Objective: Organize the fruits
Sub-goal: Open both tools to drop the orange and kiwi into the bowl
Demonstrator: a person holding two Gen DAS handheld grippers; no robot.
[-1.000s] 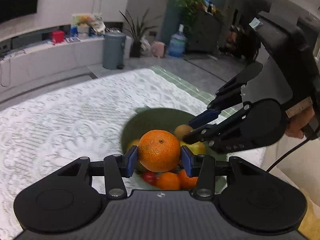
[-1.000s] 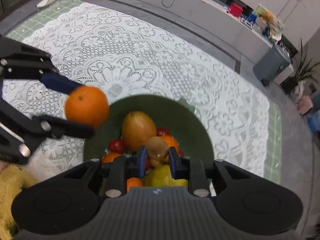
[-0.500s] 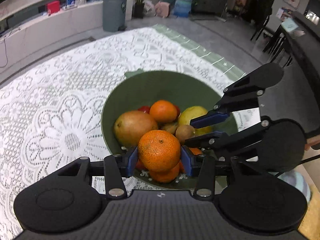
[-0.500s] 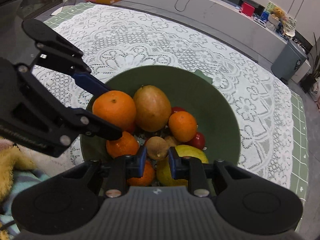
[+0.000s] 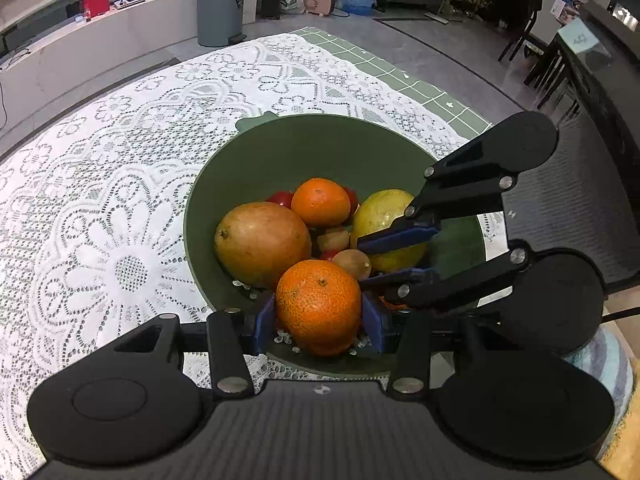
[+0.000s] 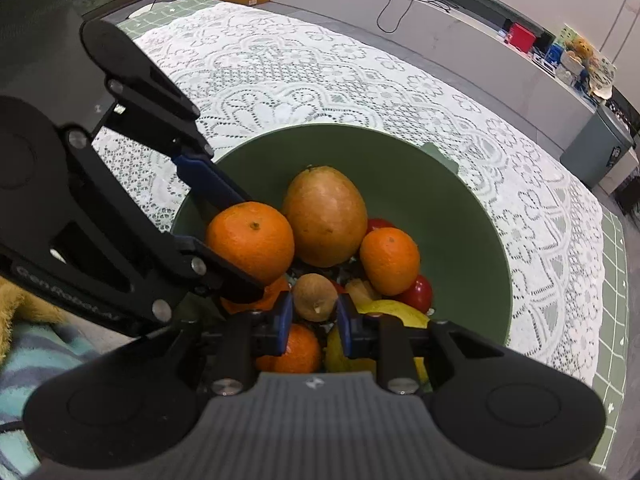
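Observation:
A green bowl (image 5: 304,148) on the lace cloth holds a mango (image 5: 262,242), a small orange (image 5: 320,202), a yellow lemon (image 5: 380,216), red tomatoes and more oranges. My left gripper (image 5: 319,316) is shut on a large orange (image 5: 318,304), low over the bowl's near side. It shows in the right wrist view (image 6: 250,240) too. My right gripper (image 6: 314,314) is shut on a brown kiwi (image 6: 315,298), held just above the pile beside the orange. The kiwi also shows in the left wrist view (image 5: 352,264).
The white lace tablecloth (image 5: 120,184) covers the table around the bowl (image 6: 460,216). A grey bin (image 5: 220,8) and a low white bench stand beyond the table. A dark chair (image 5: 576,184) is on the right. A striped cloth (image 6: 24,356) lies near the table's edge.
Both grippers have come down toward the bowl with their fruit. The orange and the kiwi now sit lower, close to the pile.

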